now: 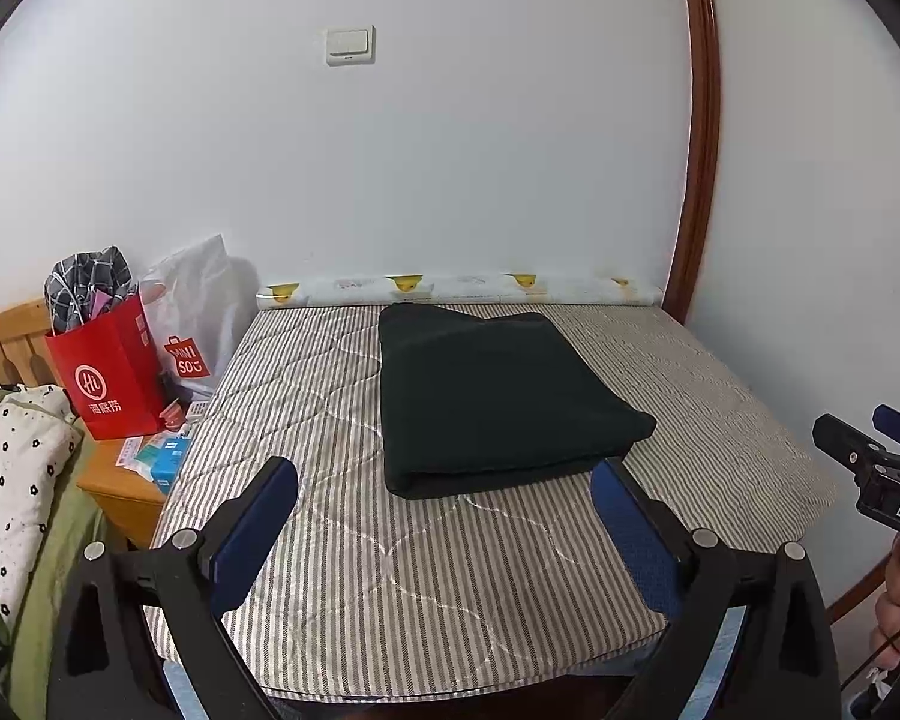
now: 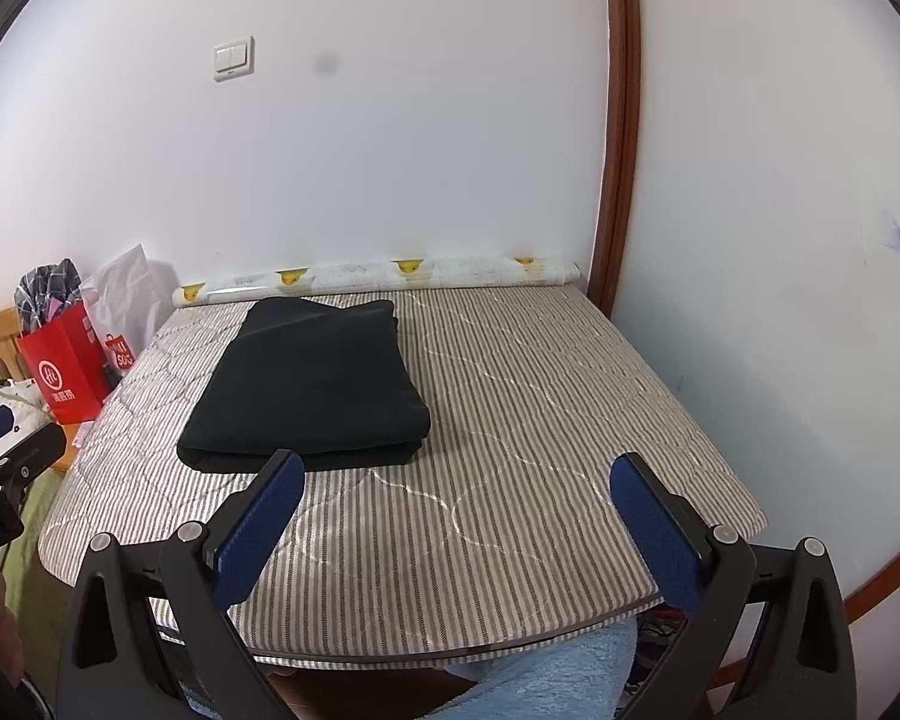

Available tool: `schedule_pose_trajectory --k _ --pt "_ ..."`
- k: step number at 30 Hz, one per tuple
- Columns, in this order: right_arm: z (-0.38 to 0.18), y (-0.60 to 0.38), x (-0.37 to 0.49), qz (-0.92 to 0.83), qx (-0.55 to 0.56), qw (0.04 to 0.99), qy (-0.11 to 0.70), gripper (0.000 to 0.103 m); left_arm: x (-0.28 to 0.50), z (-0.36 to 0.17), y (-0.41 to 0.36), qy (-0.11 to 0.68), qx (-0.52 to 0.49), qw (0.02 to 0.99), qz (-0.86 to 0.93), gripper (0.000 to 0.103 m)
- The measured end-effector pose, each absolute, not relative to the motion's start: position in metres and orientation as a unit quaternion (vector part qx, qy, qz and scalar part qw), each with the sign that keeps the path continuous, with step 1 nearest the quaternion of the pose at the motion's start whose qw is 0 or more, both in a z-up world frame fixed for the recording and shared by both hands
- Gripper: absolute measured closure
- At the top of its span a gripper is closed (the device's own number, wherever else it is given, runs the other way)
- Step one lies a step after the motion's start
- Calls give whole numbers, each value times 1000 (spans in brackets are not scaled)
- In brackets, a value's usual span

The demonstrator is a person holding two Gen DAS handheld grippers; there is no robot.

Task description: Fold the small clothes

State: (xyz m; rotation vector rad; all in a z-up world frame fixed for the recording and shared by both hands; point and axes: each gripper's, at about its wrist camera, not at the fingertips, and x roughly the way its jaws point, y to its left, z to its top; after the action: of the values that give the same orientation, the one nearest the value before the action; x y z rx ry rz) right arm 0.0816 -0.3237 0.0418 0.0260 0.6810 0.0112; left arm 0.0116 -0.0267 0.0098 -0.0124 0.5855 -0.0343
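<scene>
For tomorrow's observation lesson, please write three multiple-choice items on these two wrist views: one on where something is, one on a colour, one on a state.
1. Where does the red paper bag stand?
A. to the left of the striped mat
B. on top of the mat
C. right of the mat, by the wooden door frame

2. What colour is the garment on the mat?
A. white
B. very dark, near black
C. red

3. In what state is the garment?
A. spread out flat in one layer
B. hanging from a gripper
C. folded into a layered rectangle, untouched

Answers: 1 A, it sits beside the mat's left edge in both views. 2 B, it looks near black in both views. 3 C, stacked layers show at its near edge, and the left gripper and right gripper are open, their fingers empty.
</scene>
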Motion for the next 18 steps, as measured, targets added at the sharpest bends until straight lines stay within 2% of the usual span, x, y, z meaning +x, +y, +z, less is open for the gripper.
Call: schedule_pose_trajectory --k 18 --pt "43 -322 79 -1 10 943 332 2 12 10 -29 288 -5 957 -17 4"
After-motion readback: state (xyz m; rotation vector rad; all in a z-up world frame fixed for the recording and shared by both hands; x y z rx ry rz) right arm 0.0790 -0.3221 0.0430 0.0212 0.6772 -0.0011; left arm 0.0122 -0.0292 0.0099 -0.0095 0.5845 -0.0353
